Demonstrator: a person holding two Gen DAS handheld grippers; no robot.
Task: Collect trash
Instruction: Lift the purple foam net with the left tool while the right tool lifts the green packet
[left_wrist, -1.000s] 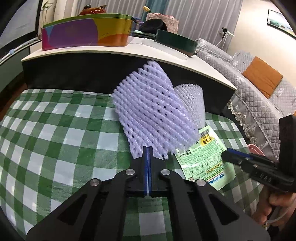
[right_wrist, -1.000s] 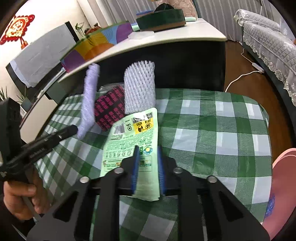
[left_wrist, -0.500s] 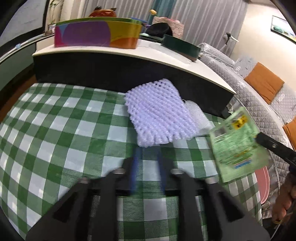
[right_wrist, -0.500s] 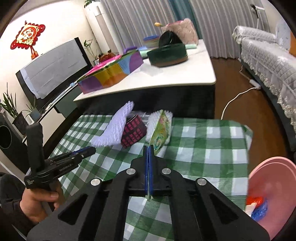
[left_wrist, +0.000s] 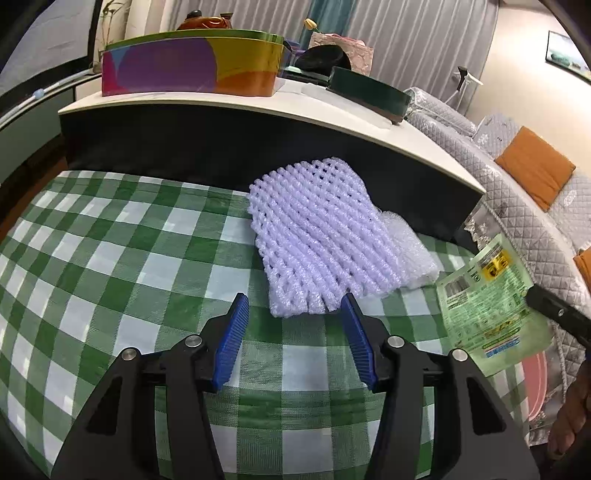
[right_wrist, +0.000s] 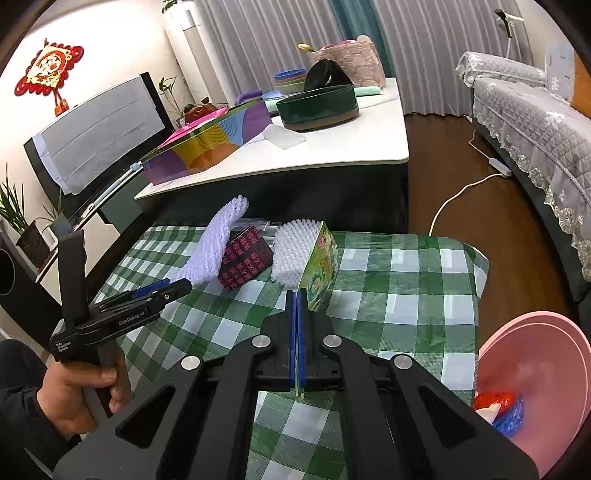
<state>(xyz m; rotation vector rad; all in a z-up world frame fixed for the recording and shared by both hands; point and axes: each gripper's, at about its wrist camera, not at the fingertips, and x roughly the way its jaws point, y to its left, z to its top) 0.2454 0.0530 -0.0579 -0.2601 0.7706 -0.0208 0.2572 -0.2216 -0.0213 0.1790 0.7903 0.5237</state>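
Note:
My left gripper (left_wrist: 294, 306) is open and empty, just in front of a purple foam net (left_wrist: 317, 236) lying on the green checked cloth (left_wrist: 110, 258). A white foam net (left_wrist: 410, 254) lies beside it. My right gripper (right_wrist: 297, 295) is shut on a green snack wrapper (right_wrist: 319, 269), held upright above the cloth; the wrapper also shows in the left wrist view (left_wrist: 484, 299). In the right wrist view the purple net (right_wrist: 218, 240) leans on a dark red patterned packet (right_wrist: 245, 262), next to the white net (right_wrist: 293, 251).
A pink basin (right_wrist: 535, 373) holding red and blue trash sits off the cloth's right edge. A white table (left_wrist: 258, 107) with a colourful box (left_wrist: 192, 66) and a green tin (left_wrist: 369, 94) stands behind. A grey sofa (right_wrist: 535, 122) is at the right.
My left gripper let go of the purple net, which now lies flat, and opened wide. My right gripper shut on the green wrapper and lifted it off the cloth toward the right.

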